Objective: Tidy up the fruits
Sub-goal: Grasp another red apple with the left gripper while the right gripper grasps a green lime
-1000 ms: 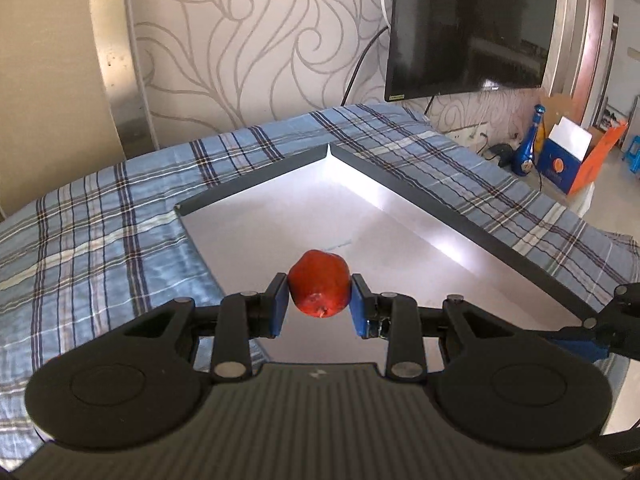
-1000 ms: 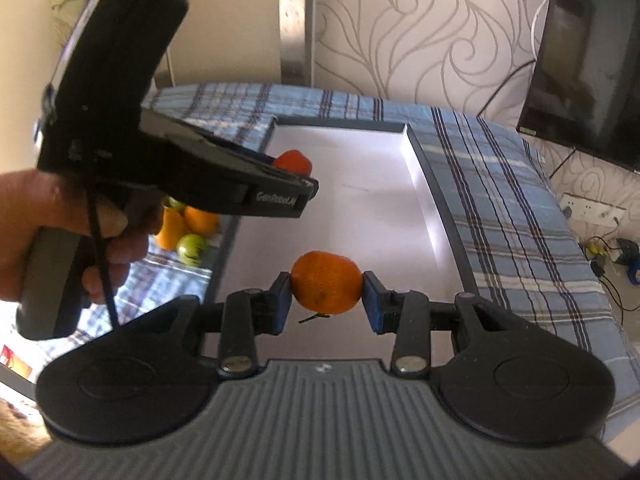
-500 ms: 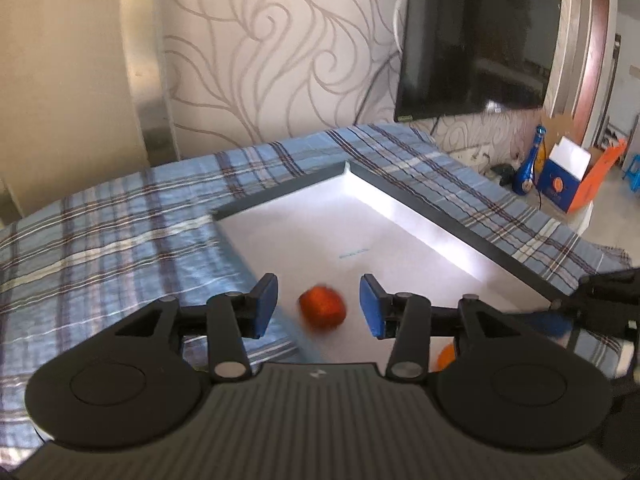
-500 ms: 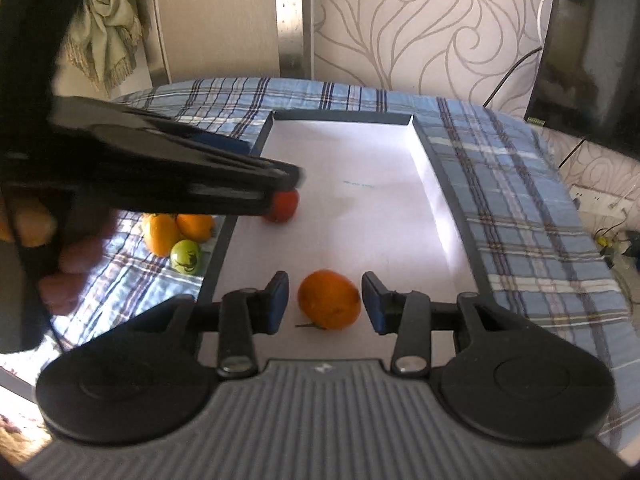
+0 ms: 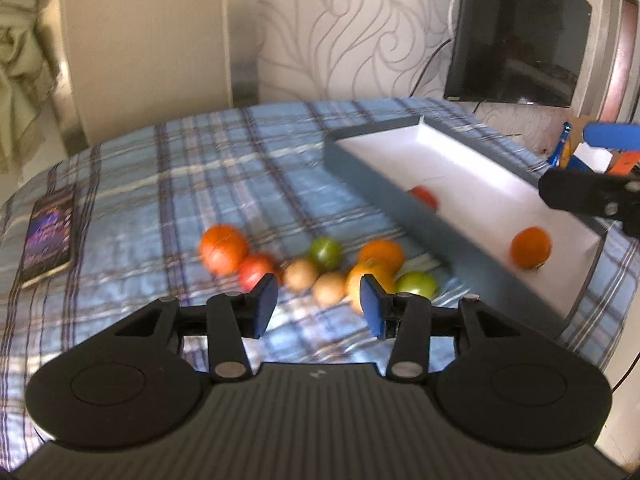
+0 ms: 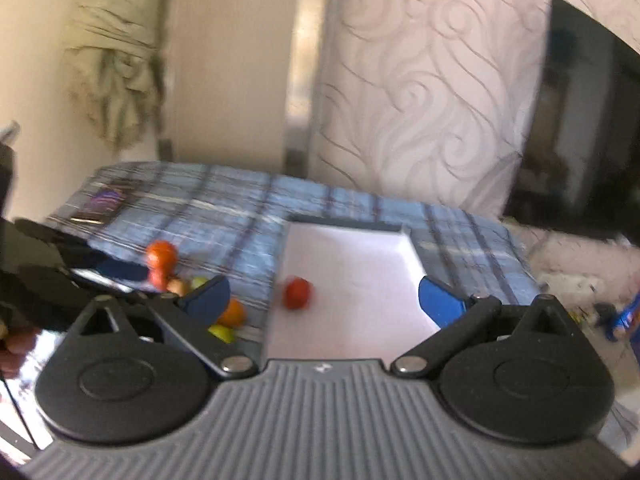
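Note:
A grey tray with a white floor (image 5: 472, 184) lies on the plaid cloth; it also shows in the right wrist view (image 6: 360, 280). A red fruit (image 5: 425, 197) (image 6: 297, 293) and an orange (image 5: 530, 247) lie in it. Several loose fruits sit left of the tray: a large orange-red one (image 5: 223, 248), a red one (image 5: 256, 270), green ones (image 5: 325, 251), tan ones (image 5: 329, 289) and oranges (image 5: 380, 254). My left gripper (image 5: 318, 306) is open and empty, just above the pile. My right gripper (image 6: 324, 300) is wide open and empty, above the tray's near end.
A phone (image 5: 50, 236) lies on the cloth at far left. A black TV (image 5: 516, 36) hangs on the patterned wall behind. The right gripper's body (image 5: 588, 196) reaches in at the tray's right edge. The table edge curves close on the right.
Both grippers let go of their fruits into the tray and drew back. The left gripper swung left over the loose fruit pile; the right gripper opened wider and lifted.

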Available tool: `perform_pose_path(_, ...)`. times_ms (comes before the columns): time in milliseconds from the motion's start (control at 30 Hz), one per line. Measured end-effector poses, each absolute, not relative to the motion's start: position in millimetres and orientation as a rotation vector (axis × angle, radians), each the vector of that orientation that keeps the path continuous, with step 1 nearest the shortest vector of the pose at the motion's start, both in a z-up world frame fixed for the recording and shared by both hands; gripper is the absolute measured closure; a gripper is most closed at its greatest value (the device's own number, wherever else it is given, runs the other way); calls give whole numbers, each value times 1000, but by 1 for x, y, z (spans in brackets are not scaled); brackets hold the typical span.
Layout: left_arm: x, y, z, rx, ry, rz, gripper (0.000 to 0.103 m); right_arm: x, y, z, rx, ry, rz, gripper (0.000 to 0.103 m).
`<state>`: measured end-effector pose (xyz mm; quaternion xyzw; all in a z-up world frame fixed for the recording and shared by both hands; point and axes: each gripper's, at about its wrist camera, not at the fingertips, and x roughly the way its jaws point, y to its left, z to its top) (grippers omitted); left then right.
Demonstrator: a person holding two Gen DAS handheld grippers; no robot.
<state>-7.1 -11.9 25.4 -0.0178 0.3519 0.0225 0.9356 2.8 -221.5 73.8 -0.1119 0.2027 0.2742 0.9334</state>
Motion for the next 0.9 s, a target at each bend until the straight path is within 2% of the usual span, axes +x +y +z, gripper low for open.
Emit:
perform_pose_path(33,-10,-8,24,-42,724,52,52,1,-215,76,-233,416,597,4)
perform_pose_path(67,-13,-3,21,-49,728,58,52,0,-208,75,-231,428,635,14)
perform_pose_path(100,-15,1,19,-54,733,64,52,1,-201,75,-228,453,678,19)
perform_pose_path(167,-20,8,15,-56,744,75,52,6,-187,69,-226,521,755,40)
perform_pose_path(267,-29,20,11,-62,749,88,52,14,-166,53,-259,613,803,56)
perform_pose_path(400,-35,31,11,-77,746,87,52,22,-142,29,-340,695,778,65)
perform_pose_path(800,-30,35,11,-57,735,42,52,29,-115,1,-524,723,651,65)
perform_pose_path(833,-27,34,11,-52,732,36,52,30,-115,2,-520,729,664,72)
perform_pose_path(900,-18,34,9,-44,728,27,52,28,-118,4,-507,738,663,73)
